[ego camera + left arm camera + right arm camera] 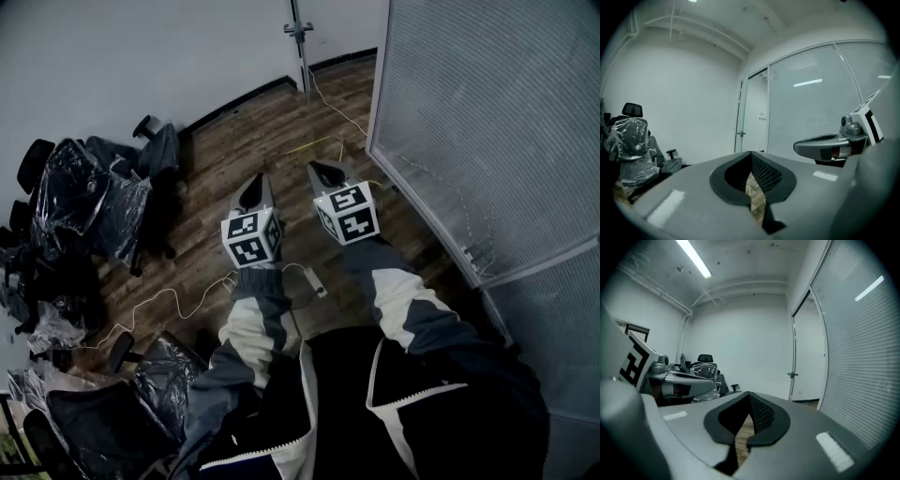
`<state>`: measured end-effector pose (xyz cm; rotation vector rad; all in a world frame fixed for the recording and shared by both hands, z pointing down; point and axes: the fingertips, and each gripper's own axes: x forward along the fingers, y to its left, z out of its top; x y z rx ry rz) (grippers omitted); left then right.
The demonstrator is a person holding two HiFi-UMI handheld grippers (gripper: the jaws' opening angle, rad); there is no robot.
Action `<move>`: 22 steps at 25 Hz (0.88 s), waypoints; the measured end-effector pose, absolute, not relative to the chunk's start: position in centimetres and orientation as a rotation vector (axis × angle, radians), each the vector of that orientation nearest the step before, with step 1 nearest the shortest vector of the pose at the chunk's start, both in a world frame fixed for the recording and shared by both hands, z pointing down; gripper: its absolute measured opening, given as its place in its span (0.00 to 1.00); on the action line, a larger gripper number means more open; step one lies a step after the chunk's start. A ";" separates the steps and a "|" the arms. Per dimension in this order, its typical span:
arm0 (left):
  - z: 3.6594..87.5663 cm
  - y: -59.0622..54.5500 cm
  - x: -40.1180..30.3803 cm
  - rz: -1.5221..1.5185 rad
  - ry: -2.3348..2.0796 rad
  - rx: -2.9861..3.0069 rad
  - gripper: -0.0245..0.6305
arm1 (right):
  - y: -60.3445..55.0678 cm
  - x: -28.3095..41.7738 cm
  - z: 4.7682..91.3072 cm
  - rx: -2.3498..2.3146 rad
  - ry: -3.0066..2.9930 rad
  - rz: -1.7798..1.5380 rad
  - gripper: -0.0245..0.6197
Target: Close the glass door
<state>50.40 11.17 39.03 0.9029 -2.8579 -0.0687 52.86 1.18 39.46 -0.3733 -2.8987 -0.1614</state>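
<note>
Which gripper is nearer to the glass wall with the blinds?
Right. The right gripper is held next to the glass wall without touching it. The left gripper is on the other side of the right one, farther from the wall.

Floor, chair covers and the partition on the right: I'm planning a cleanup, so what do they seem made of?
Floor: wood or wood-look laminate, going by the brown grained planks; low sheen.
Chair covers: thin clear plastic film, crinkled with glossy highlights.
Partition: likely glass in a pale frame; the fine horizontal lines suggest blinds or a striped film.
</note>
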 end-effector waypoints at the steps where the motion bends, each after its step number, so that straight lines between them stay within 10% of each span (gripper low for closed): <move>1: 39.3 11.8 50.3 -0.065 -2.858 0.901 0.04 | 1.8 52.7 39.6 -0.374 -2.900 -0.159 0.04; 22: 42.3 19.3 48.7 -0.127 -2.826 0.930 0.04 | 9.0 51.4 41.8 -0.336 -2.881 -0.150 0.05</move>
